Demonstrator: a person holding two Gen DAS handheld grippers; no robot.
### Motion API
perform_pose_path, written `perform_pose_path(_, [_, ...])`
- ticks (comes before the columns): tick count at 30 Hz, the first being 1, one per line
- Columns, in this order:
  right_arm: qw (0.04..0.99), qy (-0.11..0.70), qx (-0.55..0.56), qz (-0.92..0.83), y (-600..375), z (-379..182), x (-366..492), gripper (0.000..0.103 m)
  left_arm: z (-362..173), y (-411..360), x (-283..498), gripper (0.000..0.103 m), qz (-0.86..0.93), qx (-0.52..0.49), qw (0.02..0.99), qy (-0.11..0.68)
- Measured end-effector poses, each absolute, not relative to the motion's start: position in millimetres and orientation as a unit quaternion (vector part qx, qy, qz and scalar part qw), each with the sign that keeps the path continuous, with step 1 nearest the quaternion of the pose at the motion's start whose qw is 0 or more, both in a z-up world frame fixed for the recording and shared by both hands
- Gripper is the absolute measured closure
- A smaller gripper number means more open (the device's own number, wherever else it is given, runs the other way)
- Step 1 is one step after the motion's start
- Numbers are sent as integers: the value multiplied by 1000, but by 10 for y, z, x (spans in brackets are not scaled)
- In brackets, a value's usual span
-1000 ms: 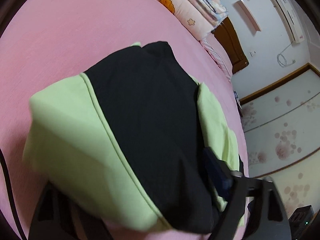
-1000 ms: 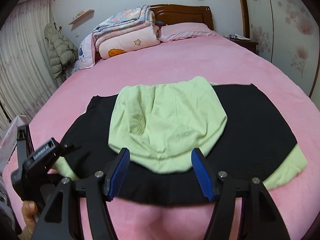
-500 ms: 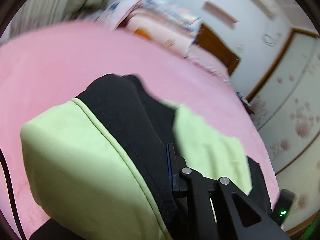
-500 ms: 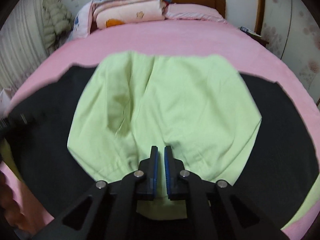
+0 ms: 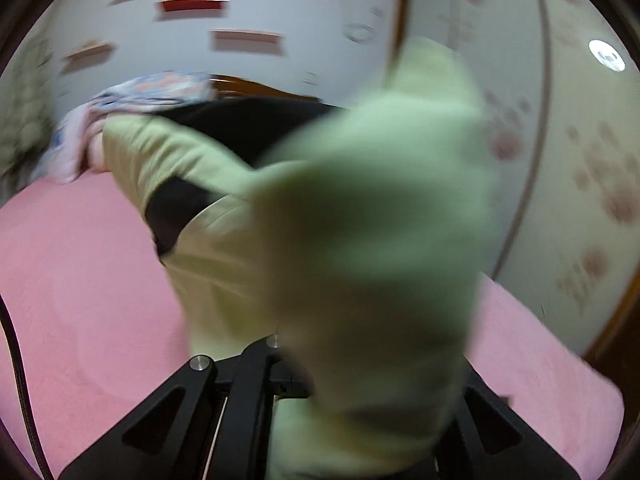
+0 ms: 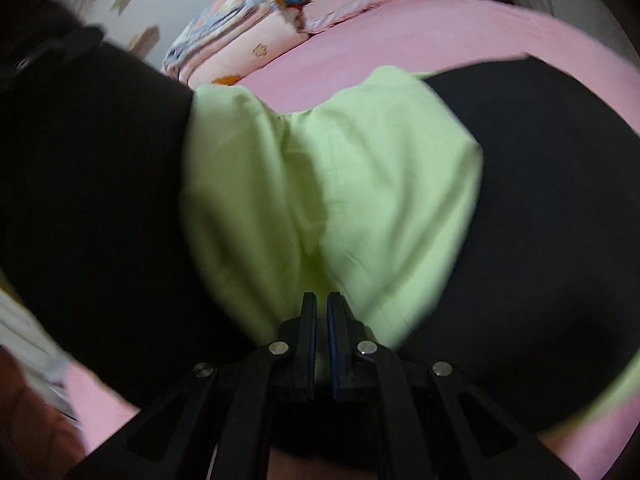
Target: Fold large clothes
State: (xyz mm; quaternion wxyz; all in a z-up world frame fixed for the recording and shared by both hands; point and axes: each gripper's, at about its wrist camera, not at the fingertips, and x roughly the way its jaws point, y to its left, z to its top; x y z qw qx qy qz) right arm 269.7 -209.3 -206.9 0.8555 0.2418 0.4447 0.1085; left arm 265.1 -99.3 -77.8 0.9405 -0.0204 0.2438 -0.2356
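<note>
Gripping the black-and-green garment on the pink bed, both tongs look clamped on cloth: right tongs pinch the green hood, left tongs carry a green flap. Thin bites could slip, collapsing the fold.

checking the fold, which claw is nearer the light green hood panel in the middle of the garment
Right. The right claw is shut at the near edge of the green hood panel. The left claw is shut on a lifted green part of the garment off to the side, largely hidden by blurred cloth.
</note>
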Motion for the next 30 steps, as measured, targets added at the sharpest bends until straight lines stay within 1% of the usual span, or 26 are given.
perform_pose_path(5, [876,421,234,24,-2771,-1935,2159,98,-1160,-1738,2644,97,-293,51,910,289])
perform_pose_path(7, [880,419,226,-7,-2998,-1925,1981,98,-1417,-2014,2634,97,-303,94,891,324])
perform_pose_path(10, [876,425,223,-39,-3251,-1963,1817,98,-1810,-2297,2657,97,-297,150,864,378])
perform_pose_path(13, [875,426,224,-55,-3366,-2003,1731,98,-1975,-2367,2650,94,-280,175,860,389])
perform_pose_path(15, [875,424,223,-65,-3399,-1994,1702,98,-1931,-2332,2648,88,-276,177,860,391])
perform_pose_path(16, [876,422,222,-68,-3406,-1981,1694,97,-1896,-2330,2648,77,-280,170,857,398])
perform_pose_path(17, [878,419,221,-71,-3414,-1960,1688,97,-1855,-2340,2648,60,-284,159,853,407])
perform_pose_path(18, [881,409,224,-75,-3412,-1937,1679,97,-1792,-2326,2582,48,-290,146,850,415])
perform_pose_path(19, [883,407,224,-76,-3423,-1899,1674,97,-1713,-2251,2533,32,-295,126,849,420])
perform_pose_path(20, [884,404,224,-76,-3459,-1866,1667,97,-1620,-2151,2513,26,-300,104,850,420])
perform_pose_path(23, [887,392,230,-79,-3585,-1755,1642,97,-1355,-1898,2495,24,-325,49,842,427])
perform_pose_path(24, [889,387,232,-79,-3612,-1693,1629,94,-1275,-1790,2478,23,-327,30,841,430])
perform_pose_path(25, [890,382,234,-79,-3649,-1625,1607,86,-1222,-1726,2440,20,-325,17,843,429])
perform_pose_path(26, [892,378,236,-78,-3662,-1559,1599,80,-1161,-1592,2451,14,-318,0,847,426])
perform_pose_path(27, [894,372,240,-75,-3677,-1494,1597,69,-1112,-1437,2448,12,-302,-16,854,423])
perform_pose_path(28, [896,366,244,-70,-3696,-1434,1635,62,-1070,-1400,2468,11,-290,-24,859,420])
perform_pose_path(30, [900,357,243,-59,-3696,-1329,1634,57,-1087,-1191,2553,11,-251,-36,871,421])
